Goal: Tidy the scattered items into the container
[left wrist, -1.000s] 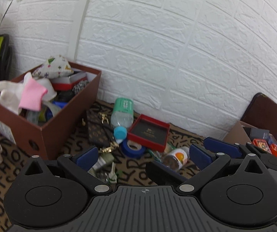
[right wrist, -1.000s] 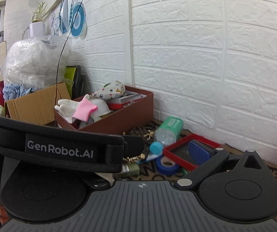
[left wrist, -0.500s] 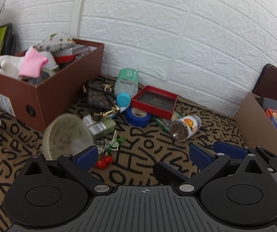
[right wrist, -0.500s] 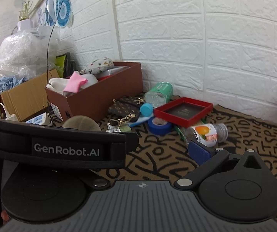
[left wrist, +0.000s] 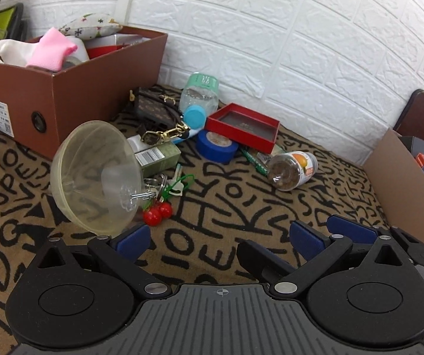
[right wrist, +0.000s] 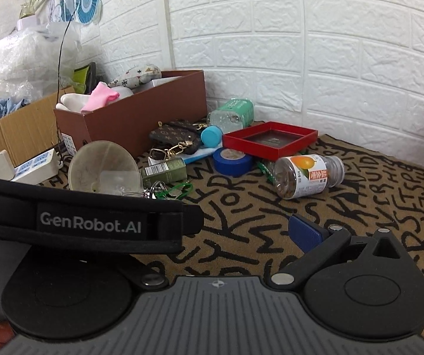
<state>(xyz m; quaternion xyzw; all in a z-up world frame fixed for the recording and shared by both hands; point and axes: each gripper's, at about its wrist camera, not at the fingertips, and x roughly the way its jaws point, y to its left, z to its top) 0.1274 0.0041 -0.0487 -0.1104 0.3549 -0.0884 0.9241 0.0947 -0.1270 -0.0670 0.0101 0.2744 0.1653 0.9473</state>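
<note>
On a patterned mat (left wrist: 241,195), scattered items lie: plastic bowl (left wrist: 93,177) at nine o'clock, jar (left wrist: 293,170) at one. Brown box (left wrist: 64,88) at ten. Left gripper (left wrist: 216,236) spread wide, empty; right gripper's (right wrist: 241,222) state unclear.

Left claw (left wrist: 216,236) wide apart, clear funnel (left wrist: 93,177) beside keys (left wrist: 164,190), brown box (left wrist: 64,88) behind

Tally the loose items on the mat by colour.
Blue: 1, tape
Red: 2, tray, cherries
Green: 1, carton
Brown: 1, pouch
Clear: 3, bowl, bottle, jar
Total: 8
</note>
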